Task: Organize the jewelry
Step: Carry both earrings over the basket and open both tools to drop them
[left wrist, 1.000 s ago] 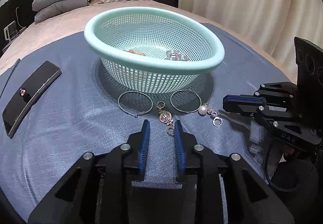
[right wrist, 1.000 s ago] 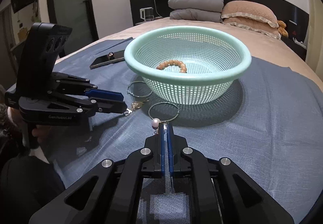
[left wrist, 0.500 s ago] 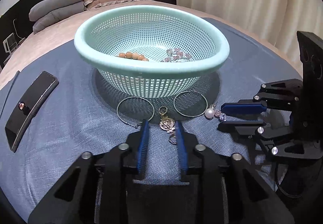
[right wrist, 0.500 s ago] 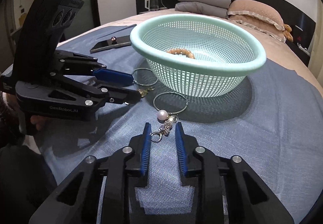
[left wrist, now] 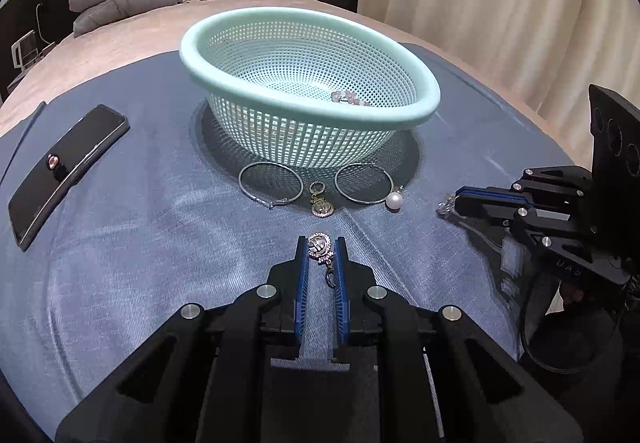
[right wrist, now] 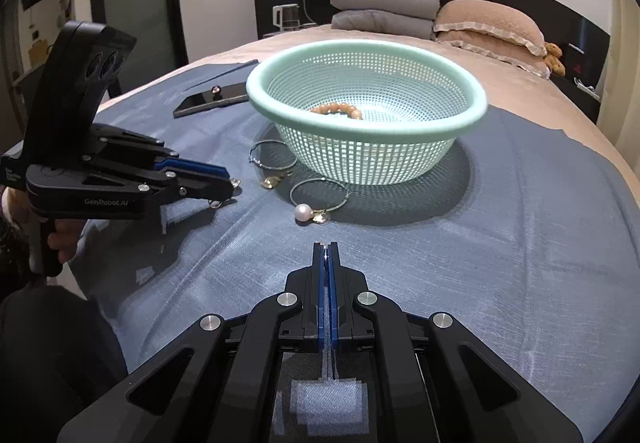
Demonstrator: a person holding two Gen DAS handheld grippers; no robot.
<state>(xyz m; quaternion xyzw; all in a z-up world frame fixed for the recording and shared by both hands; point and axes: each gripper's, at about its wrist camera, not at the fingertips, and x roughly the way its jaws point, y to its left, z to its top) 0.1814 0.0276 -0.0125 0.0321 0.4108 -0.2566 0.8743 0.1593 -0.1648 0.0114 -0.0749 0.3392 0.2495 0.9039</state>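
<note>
My left gripper (left wrist: 320, 243) clamps a gold pendant earring (left wrist: 320, 245), lifted in front of the mint basket (left wrist: 308, 111). My right gripper (left wrist: 450, 206) pinches a small sparkly charm (left wrist: 443, 208), right of the basket. 2 hoops, (left wrist: 271, 185) and (left wrist: 364, 183), lie at the basket's base.

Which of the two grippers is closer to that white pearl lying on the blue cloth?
Right. The right gripper has its tip just beside the pearl; the left gripper, holding a gold charm, sits further back.
</note>
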